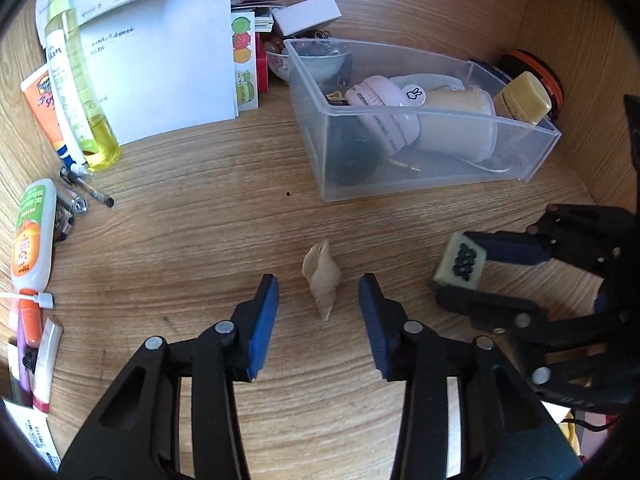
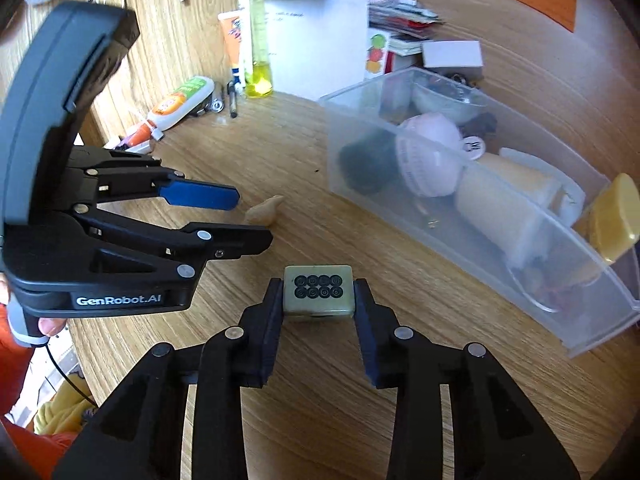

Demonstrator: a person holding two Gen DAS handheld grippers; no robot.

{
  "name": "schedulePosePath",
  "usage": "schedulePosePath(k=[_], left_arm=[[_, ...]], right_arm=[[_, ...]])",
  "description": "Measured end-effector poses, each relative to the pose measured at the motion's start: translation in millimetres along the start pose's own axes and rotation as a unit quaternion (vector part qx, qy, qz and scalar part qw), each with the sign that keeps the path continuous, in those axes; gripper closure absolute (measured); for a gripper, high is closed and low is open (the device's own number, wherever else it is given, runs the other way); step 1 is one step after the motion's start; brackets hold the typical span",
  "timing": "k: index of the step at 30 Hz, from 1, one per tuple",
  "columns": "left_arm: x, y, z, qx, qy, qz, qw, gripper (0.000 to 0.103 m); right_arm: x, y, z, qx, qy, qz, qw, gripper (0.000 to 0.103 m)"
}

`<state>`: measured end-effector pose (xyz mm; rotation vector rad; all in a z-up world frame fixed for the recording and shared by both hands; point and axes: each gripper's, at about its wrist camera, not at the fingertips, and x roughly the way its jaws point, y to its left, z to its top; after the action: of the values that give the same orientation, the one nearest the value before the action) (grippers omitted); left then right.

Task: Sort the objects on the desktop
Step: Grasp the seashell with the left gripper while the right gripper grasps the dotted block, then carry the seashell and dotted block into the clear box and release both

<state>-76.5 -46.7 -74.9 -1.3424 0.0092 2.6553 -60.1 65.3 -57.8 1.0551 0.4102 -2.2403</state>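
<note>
"GenRobot.AI" on the left claw (image 2: 252, 216)

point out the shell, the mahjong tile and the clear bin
shell (image 1: 322, 276), left wrist view, middle of its body
mahjong tile (image 2: 318, 287), right wrist view, its dotted top face
clear bin (image 1: 424, 160), left wrist view, its near front wall

One seashell (image 1: 322, 276) and one mahjong tile (image 2: 318, 290) lie on the desk (image 1: 224, 216). One clear plastic bin (image 1: 420, 176) stands there. Two grippers are in view, left (image 1: 319, 300) and right (image 2: 319, 304). One yellow spray bottle (image 1: 86, 92), one orange tube (image 1: 44, 108) and one white box (image 1: 307, 14) sit at the back.
</note>
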Motion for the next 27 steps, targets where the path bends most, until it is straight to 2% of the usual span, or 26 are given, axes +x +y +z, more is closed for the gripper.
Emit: schedulePosePath(k=[5,11,18,27], left_arm=[[2.9,-1.7,3.3,0.001,-0.005,0.006,1.0,0.085],[4.4,-6.8,3.9,0.014,-0.012,0.022,0.9996,0.085],[-2.4,-13.8,7.8,0.009,-0.023,0.016,0.9996,0.085],[-34.1,-28.2,22.8,0.017,-0.069,0.003,0.9974,0.085]], right_arm=[[-8.3,-11.3,0.6,0.007,-0.008,-0.005,1.0,0.072],[-18.7,-23.0,0.8,0.014,-0.017,-0.01,1.0,0.072],[-33.6,-37.1,0.8,0.028,-0.031,-0.015,0.999,0.072],[-56.4,-55.0,4.9,0.041,-0.051,-0.031,0.997,0.072]])
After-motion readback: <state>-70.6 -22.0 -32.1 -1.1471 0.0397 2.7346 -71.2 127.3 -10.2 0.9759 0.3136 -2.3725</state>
